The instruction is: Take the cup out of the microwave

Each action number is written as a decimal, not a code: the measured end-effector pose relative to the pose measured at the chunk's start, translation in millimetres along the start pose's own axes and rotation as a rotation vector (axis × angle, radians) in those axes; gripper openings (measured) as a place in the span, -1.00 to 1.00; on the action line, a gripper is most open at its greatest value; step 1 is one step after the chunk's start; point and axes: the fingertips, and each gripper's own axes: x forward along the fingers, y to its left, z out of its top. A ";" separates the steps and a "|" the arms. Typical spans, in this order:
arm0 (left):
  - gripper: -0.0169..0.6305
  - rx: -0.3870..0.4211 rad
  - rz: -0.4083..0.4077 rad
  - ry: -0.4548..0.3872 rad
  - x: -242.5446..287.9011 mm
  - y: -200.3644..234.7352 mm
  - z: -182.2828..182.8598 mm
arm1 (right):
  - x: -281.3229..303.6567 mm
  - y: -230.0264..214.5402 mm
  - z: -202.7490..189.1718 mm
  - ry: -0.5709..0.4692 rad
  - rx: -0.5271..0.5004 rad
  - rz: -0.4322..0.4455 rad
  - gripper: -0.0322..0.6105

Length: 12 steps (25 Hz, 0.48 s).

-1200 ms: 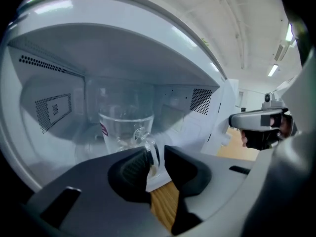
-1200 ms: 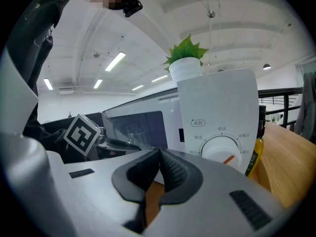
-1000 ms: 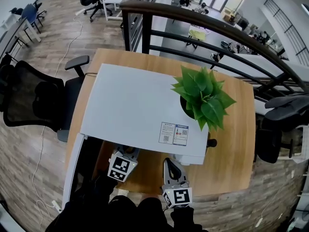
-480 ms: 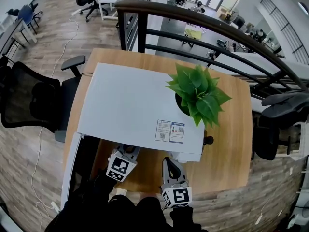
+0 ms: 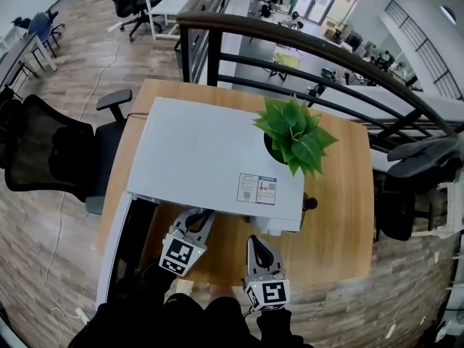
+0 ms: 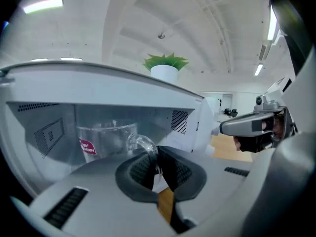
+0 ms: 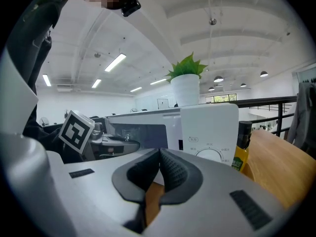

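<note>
While left hand-held gripper (image 6: 157, 163) pinches cup (image 6: 106, 139), red label (image 6: 87, 147)

Closed right hand-held gripper (image 7: 159, 152) before microwave (image 7: 207, 127)

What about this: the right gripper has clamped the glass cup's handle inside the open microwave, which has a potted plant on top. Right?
Wrong gripper. The left gripper view shows the left gripper shut on the handle of the glass cup inside the open microwave, with the potted plant on top. The right gripper is shut on nothing.
</note>
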 end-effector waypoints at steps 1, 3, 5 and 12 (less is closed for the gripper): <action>-0.88 0.003 -0.002 -0.003 -4.6 -2.4 1.8 | -4.1 2.8 2.5 -0.005 -0.004 -0.003 -0.85; -0.88 0.007 -0.006 -0.010 -13.8 -7.8 4.4 | -12.6 8.4 7.4 -0.016 -0.014 -0.009 -0.85; -0.88 0.005 -0.013 -0.016 -22.6 -14.0 5.8 | -21.2 13.3 11.9 -0.027 -0.022 -0.016 -0.85; -0.88 0.013 -0.037 -0.031 -56.4 -41.9 14.6 | -57.3 29.0 29.4 -0.070 -0.049 -0.044 -0.85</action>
